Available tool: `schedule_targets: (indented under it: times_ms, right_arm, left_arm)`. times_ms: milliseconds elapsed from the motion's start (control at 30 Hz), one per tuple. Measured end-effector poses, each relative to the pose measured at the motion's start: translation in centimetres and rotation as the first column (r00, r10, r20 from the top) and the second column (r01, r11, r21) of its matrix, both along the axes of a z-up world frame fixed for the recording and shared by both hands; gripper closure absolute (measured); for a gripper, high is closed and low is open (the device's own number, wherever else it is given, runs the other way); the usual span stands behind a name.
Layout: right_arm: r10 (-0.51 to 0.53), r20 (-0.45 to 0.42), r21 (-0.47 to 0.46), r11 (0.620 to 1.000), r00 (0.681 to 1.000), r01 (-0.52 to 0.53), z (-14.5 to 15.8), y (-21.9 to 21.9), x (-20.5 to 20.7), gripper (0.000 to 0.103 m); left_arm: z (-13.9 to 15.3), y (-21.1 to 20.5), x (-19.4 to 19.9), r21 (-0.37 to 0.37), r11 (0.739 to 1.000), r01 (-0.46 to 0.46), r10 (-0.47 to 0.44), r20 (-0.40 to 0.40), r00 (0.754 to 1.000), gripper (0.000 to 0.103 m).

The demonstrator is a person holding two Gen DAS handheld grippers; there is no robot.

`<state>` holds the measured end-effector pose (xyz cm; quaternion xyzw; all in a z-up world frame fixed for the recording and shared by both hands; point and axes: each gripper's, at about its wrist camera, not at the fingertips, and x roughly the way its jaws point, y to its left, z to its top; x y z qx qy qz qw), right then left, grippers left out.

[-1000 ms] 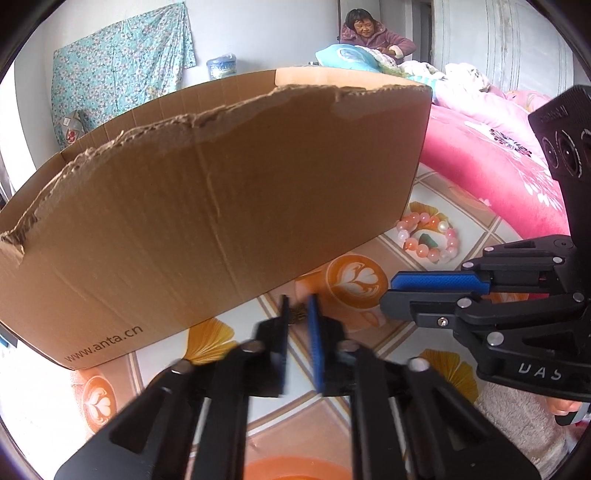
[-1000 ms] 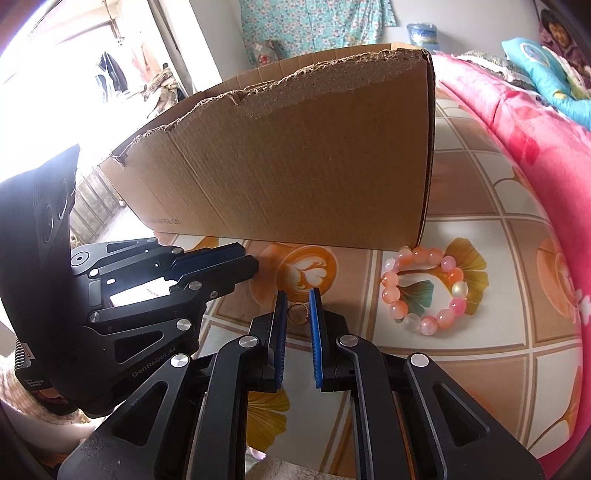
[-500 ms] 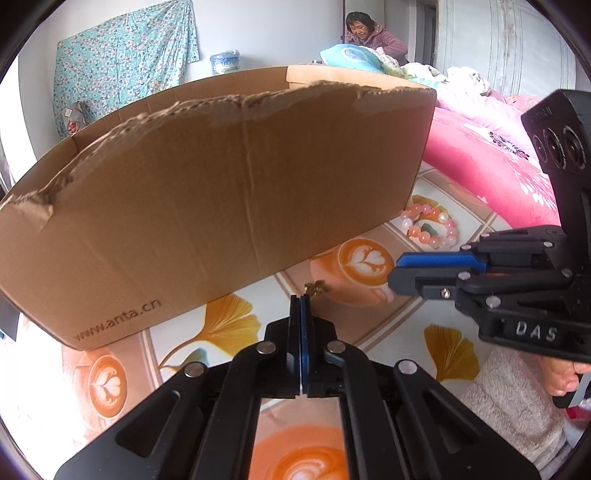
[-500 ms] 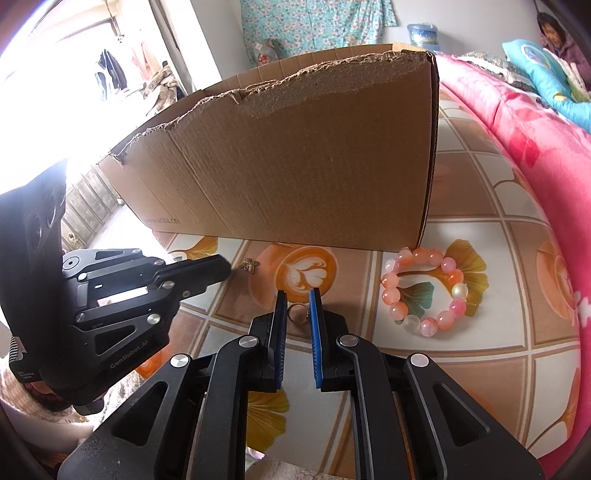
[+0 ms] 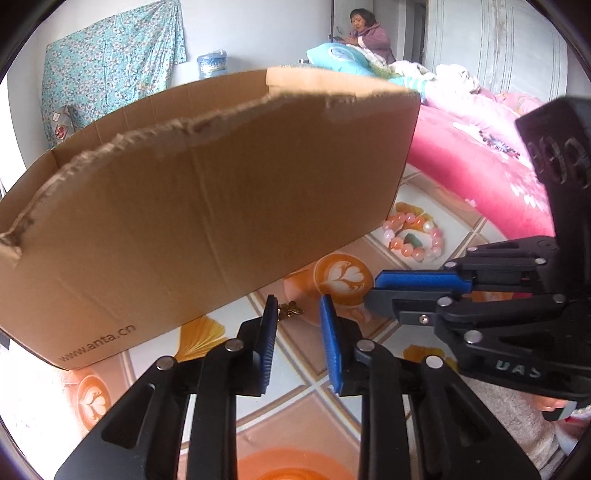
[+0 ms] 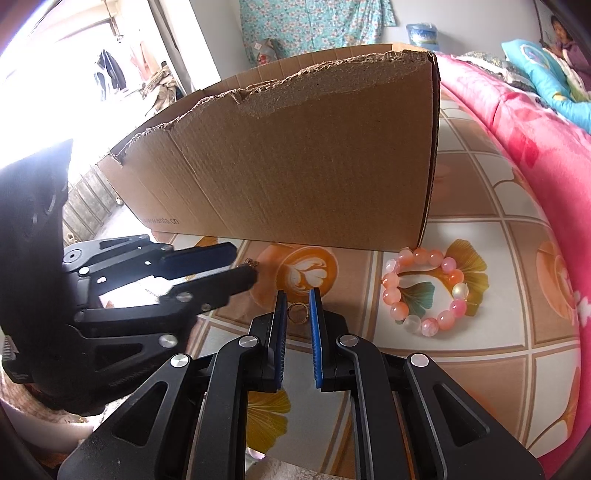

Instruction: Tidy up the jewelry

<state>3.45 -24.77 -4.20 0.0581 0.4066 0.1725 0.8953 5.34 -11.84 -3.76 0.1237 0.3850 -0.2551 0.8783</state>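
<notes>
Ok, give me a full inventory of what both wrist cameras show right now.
cardboard box: one, brown, torn top edge, on the patterned mat.
bead bracelet: one, pink, orange and white, on the mat right of the box's corner.
butterfly charm: one, gold, on the mat just ahead of the left jaws.
ring: one, gold, between the right jaws.
patterned mat: one, latte-art and ginkgo-leaf tiles, under everything.
pink quilt: one, right of the mat.
floral cloth: one, teal, on the far wall.
person: one, seated far back.
left gripper: black with blue pads, jaws opening, nothing gripped.
right gripper: same, jaws closed on the ring.
</notes>
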Motion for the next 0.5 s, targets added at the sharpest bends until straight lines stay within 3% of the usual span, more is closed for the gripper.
schedule_targets:
  times_ms: [133, 233, 500]
  right_arm:
    - [0.001, 0.000, 0.004, 1.000, 1.000, -0.001, -0.02, 0.03, 0.01, 0.093]
    - [0.001, 0.002, 0.008, 1.000, 1.000, -0.001, -0.09, -0.05, -0.03, 0.093]
    - [-0.001, 0.003, 0.016, 1.000, 1.000, 0.001, -0.21, -0.32, -0.26, 0.093]
  left_arm:
    - [0.00, -0.42, -0.03, 0.023, 1.000, 0.005, -0.006, 0.026, 1.000, 0.081]
    - [0.11, -0.64, -0.03, 0.039, 0.999, 0.013, -0.015, 0.031, 0.999, 0.091]
    - [0.15, -0.74, -0.15, 0.047, 0.999, 0.020, -0.022, 0.032, 0.999, 0.092]
